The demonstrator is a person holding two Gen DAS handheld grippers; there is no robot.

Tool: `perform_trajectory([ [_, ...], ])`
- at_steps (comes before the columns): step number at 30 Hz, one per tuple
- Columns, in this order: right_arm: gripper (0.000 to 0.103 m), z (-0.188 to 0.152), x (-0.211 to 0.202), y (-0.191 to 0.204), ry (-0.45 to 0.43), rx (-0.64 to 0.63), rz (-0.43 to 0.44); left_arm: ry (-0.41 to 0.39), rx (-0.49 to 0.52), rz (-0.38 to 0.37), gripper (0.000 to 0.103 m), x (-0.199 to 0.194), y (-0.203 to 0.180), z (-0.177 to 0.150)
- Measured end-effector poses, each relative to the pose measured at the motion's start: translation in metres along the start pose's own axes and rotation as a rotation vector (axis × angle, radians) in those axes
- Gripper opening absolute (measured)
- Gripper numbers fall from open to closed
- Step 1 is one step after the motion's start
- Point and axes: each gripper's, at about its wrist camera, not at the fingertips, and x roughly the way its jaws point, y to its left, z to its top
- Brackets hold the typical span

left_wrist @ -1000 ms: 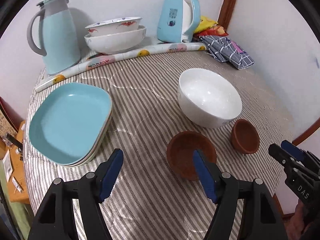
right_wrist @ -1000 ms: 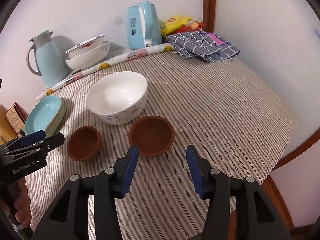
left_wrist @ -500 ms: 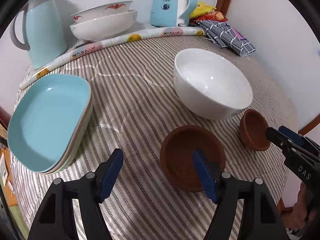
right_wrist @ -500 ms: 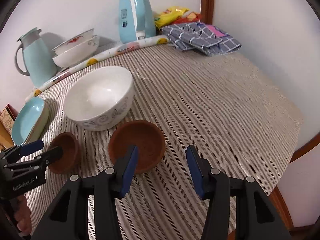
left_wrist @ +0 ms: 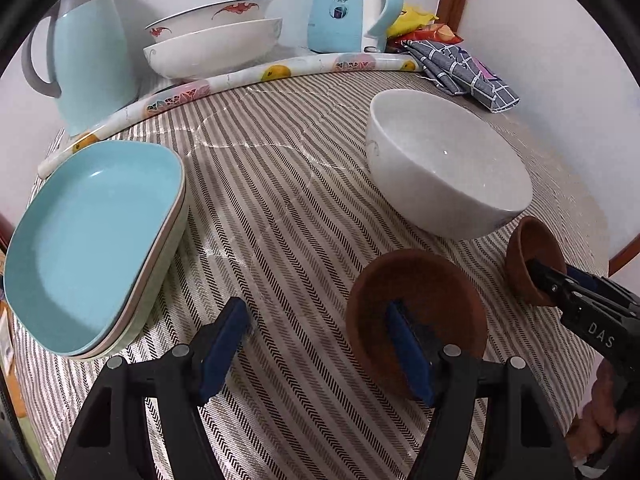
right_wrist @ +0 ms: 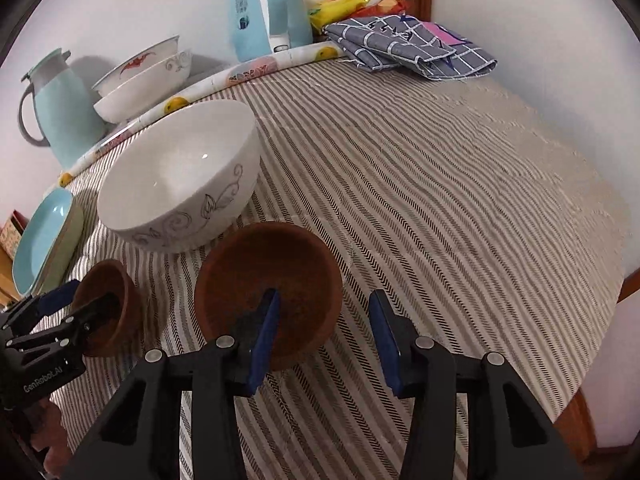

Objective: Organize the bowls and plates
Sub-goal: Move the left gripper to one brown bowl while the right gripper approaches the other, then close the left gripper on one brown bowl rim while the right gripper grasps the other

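Left wrist view: left claw [left_wrist: 320, 344], spread apart, straddles brown bowl's [left_wrist: 416, 312] near rim.

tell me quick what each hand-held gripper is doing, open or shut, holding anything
Left hand-held gripper: open, holding nothing; one finger inside the brown bowl, straddling its rim.
Right hand-held gripper: open, holding nothing; one finger inside the other brown bowl.

A striped cloth-covered surface [left_wrist: 280, 208] carries 1 large white bowl [left_wrist: 444, 168], 2 brown bowls [left_wrist: 416, 304], stacked blue plates [left_wrist: 92, 232], 2 nested white bowls [left_wrist: 216, 44], a thermos jug [left_wrist: 88, 52], a kettle [left_wrist: 352, 4] and a folded checked cloth [left_wrist: 464, 68].
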Motion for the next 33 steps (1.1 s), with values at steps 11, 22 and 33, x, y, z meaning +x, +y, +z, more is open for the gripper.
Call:
perform_trajectory([
  [11,0.045,0.002,0.003,-0.002,-0.001,0.034,0.009,0.031,-0.007,-0.001,0.071,0.004,0.000,0.004],
  [22,0.018,0.007,0.000,0.004,0.017,0.025,0.012,0.053,-0.003,-0.099,0.017,0.001,-0.003,0.006],
  [33,0.008,0.008,-0.010,0.006,-0.010,0.034,0.018,0.052,-0.023,-0.158,0.010,-0.005,0.001,0.004],
])
